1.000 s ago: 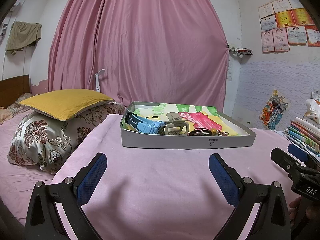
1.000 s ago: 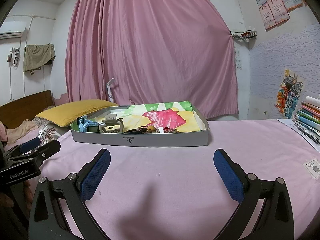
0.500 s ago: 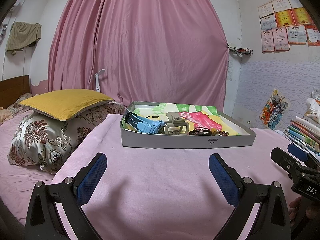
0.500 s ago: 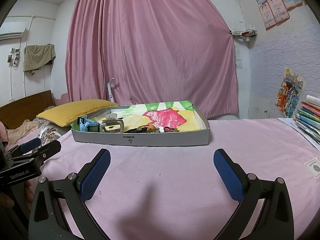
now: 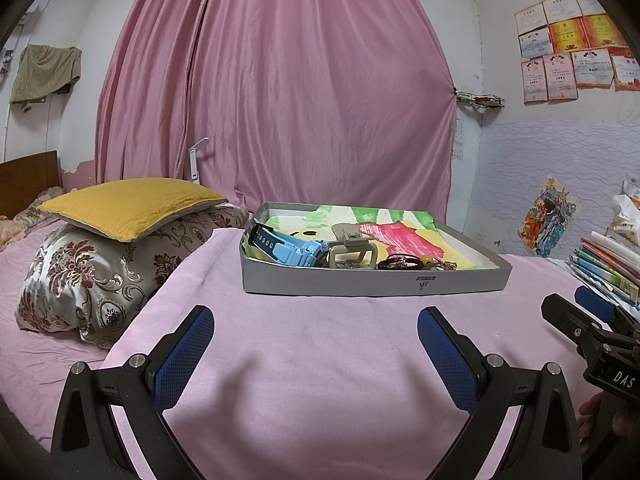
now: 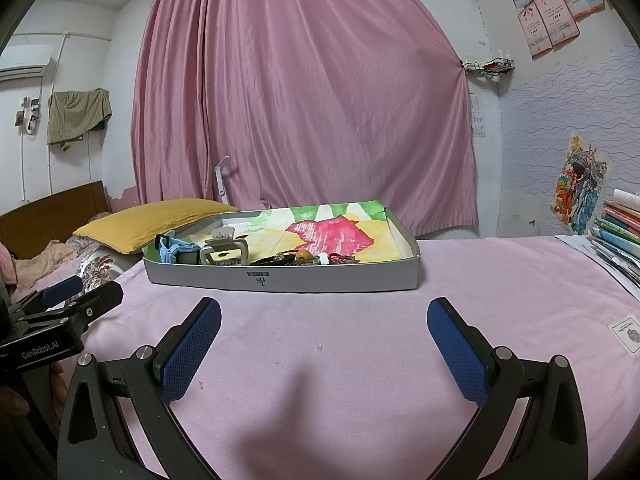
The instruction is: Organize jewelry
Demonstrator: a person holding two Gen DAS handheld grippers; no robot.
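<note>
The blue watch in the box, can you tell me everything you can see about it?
The watch is light blue and looks like plastic or rubber, with a chunky case and a dark strap with a row of small holes. It lies on its side at the left end of the shallow grey box, on the painted paper lining. The strap rises toward the box's left wall. A beige hair clip sits right beside it, seemingly touching. Its face cannot be seen. Neither gripper is near it.

Grey shallow tray (image 5: pixel 360 282) lies flat on pink cloth, lined with painted paper. Inside near front wall: blue watch (image 5: pixel 294 249) on left, beige hair claw (image 5: pixel 352 250) beside it, dark hair tie (image 5: pixel 400 264), small bead pieces (image 6: pixel 316 257) at right.
</note>
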